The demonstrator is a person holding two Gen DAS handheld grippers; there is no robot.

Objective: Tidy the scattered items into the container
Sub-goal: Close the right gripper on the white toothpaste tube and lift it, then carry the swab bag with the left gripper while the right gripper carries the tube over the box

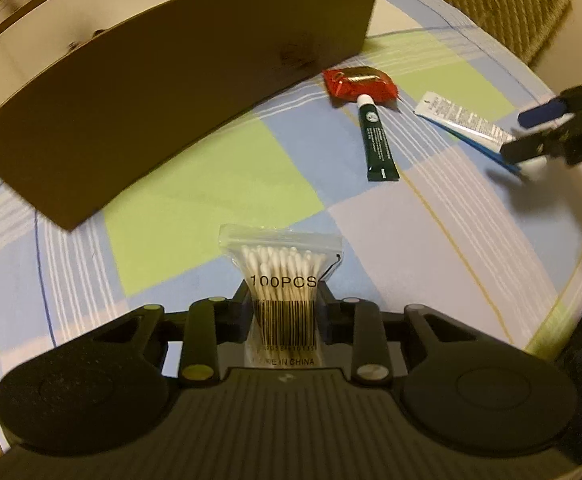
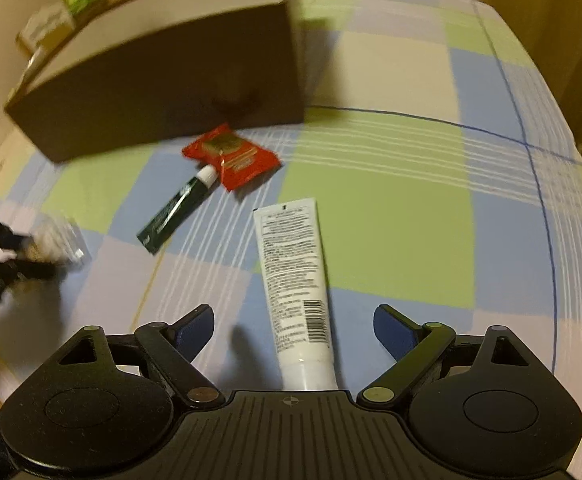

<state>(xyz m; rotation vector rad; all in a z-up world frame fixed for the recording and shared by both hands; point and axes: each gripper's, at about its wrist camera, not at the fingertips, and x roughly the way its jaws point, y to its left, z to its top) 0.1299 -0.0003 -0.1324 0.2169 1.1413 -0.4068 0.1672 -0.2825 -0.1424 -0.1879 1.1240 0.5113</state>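
My left gripper (image 1: 283,300) is shut on a clear bag of cotton swabs (image 1: 281,276) and holds it above the checked cloth, in front of the brown cardboard box (image 1: 163,92). My right gripper (image 2: 293,328) is open, its fingers either side of a white tube (image 2: 293,276) that lies on the cloth. It also shows in the left wrist view (image 1: 531,132) over that tube (image 1: 463,120). A dark green tube (image 1: 377,140) and a red packet (image 1: 359,84) lie beside the box; both also show in the right wrist view, green tube (image 2: 179,210), red packet (image 2: 233,156).
The table wears a green, blue and white checked cloth (image 2: 391,208). A woven chair back (image 1: 503,4) stands beyond the table's far right edge. Small boxes sit on a shelf (image 2: 63,12) behind the cardboard box. The left gripper shows blurred at the left (image 2: 39,256).
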